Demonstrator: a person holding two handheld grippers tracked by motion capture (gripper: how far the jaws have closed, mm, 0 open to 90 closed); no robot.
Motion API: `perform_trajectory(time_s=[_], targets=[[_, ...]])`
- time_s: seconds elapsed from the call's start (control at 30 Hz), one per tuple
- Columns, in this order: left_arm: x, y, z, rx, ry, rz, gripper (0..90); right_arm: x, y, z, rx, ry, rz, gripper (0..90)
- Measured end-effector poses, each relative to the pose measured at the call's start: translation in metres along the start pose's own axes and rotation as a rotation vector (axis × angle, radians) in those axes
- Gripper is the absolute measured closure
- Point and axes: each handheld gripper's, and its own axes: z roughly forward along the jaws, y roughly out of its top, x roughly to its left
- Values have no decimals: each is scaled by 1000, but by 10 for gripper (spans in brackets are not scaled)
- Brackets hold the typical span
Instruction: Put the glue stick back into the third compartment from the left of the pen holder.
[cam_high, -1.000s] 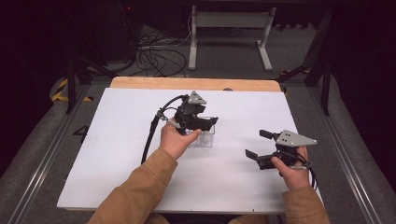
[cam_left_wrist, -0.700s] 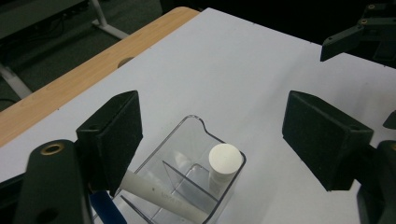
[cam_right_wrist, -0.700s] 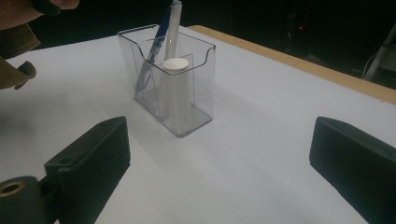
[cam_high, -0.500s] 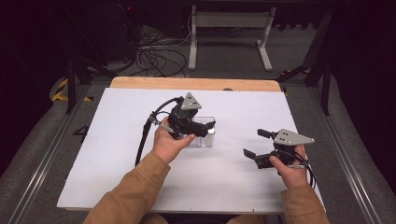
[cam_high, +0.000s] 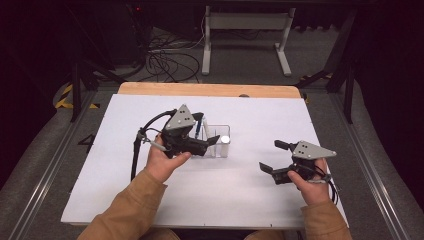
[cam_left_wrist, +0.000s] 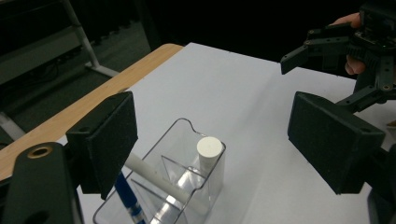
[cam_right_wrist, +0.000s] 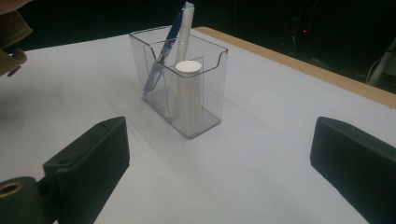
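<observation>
While the left tongs (cam_high: 212, 141) hover just above the left end of the clear organizer (cam_high: 223, 131), their pads stand wide apart with nothing clamped between them; the jaws have just been opening. In the left gripper view the two black pads (cam_left_wrist: 109, 140) frame the organizer from above, one on each side and clear of its walls.

The clear organizer stands upright on the white tabletop (cam_high: 250, 200), slightly left of centre and midway between the near and far edges. Internal walls divide it into compartments. A white cylinder (cam_right_wrist: 188, 95) stands upright in the compartment at the right end, its flat round top level with the rim. A blue pen (cam_right_wrist: 164, 51) and a white pen (cam_right_wrist: 185, 28) lean together in the compartments further left, their upper ends rising above the rim. In the left gripper view the white pen lies slanted across a divider, and the blue pen sits just beside it.

The right tongs (cam_high: 272, 157) are held near the right edge of the tabletop, well apart from the organizer and pointed left toward it. Their pads (cam_right_wrist: 93, 158) are also spread wide, empty, with bare tabletop between them.

A wooden strip (cam_high: 210, 90) borders the far edge of the tabletop.
</observation>
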Motion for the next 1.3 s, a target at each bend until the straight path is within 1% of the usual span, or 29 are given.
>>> perform_trajectory(time_s=[0.07,0.13,0.27,0.3,0.47,0.53,0.63,0.77,0.83,0.87,0.9,1.03,1.13,1.23,1.27,1.3], targets=[[0,-6,-8,-4,4,-3,159,3,0,0,-1,8,-10,52],[2,-13,-14,-5,17,-3,156,5,0,1,2,13,-16,50],[4,-27,-26,-14,28,-19,156,8,-1,1,2,18,-21,49],[5,-30,-29,-14,33,-12,155,8,-1,1,2,19,-21,49],[9,-50,-42,-19,54,-27,150,10,-3,0,2,21,-26,49],[11,-58,-47,-17,61,-40,149,10,-4,0,3,20,-25,49],[15,-72,-52,-9,69,-60,144,11,-6,1,5,20,-26,49],[22,-87,-58,-32,63,-99,144,11,-8,2,6,21,-24,49],[24,-94,-60,-35,61,-112,144,10,-8,1,6,19,-25,49],[25,-98,-61,-31,61,-115,145,10,-8,1,5,19,-24,49],[25,-102,-62,-27,70,-107,144,10,-8,1,4,19,-26,49],[26,-116,-68,-15,89,-102,143,9,-9,0,-2,16,-26,50],[27,-125,-71,-12,92,-112,141,8,-10,-1,-1,16,-24,49],[28,-133,-73,7,95,-117,140,7,-11,-1,0,15,-24,49],[28,-135,-74,14,100,-122,137,7,-11,-1,-1,15,-24,49],[29,-138,-76,11,107,-127,137,7,-11,-2,-1,15,-25,49]])
